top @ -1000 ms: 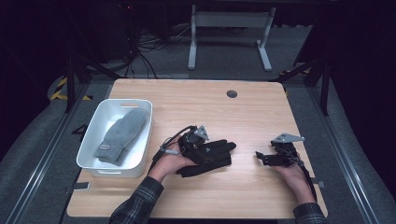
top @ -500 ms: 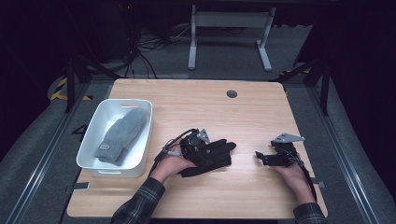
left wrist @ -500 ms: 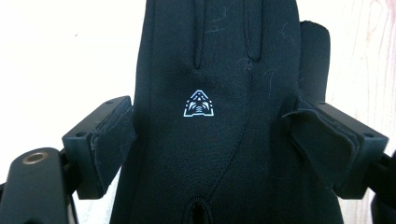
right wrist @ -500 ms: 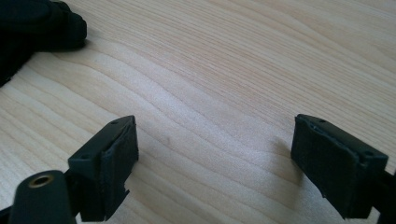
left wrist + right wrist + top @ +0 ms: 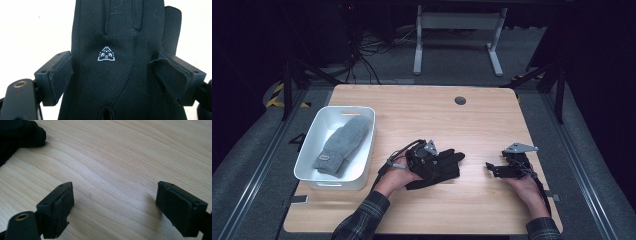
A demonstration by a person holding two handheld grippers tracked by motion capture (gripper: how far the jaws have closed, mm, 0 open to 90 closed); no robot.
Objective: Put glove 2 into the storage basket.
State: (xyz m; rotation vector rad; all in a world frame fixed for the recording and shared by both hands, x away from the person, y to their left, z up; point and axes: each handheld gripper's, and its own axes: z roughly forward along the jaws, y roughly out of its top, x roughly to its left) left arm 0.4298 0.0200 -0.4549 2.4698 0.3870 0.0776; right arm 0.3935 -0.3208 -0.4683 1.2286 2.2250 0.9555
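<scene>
- black glove (image 5: 439,167) lies flat on the wooden table (image 5: 422,115), near its front middle.
- left gripper (image 5: 112,75) straddles the glove, jaws wide at its edges.
- right gripper (image 5: 115,207) rests apart, jaws wide, nothing between.
- grey mitten (image 5: 341,145) sits in white bin (image 5: 312,150).

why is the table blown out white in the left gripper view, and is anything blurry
Left gripper view: exposure suits the black glove, so the table washes out white; the logo stays sharp. Right gripper view: wood grain is clear, with soft shadows beside the pads. High view: surroundings dark, slightly soft.
</scene>
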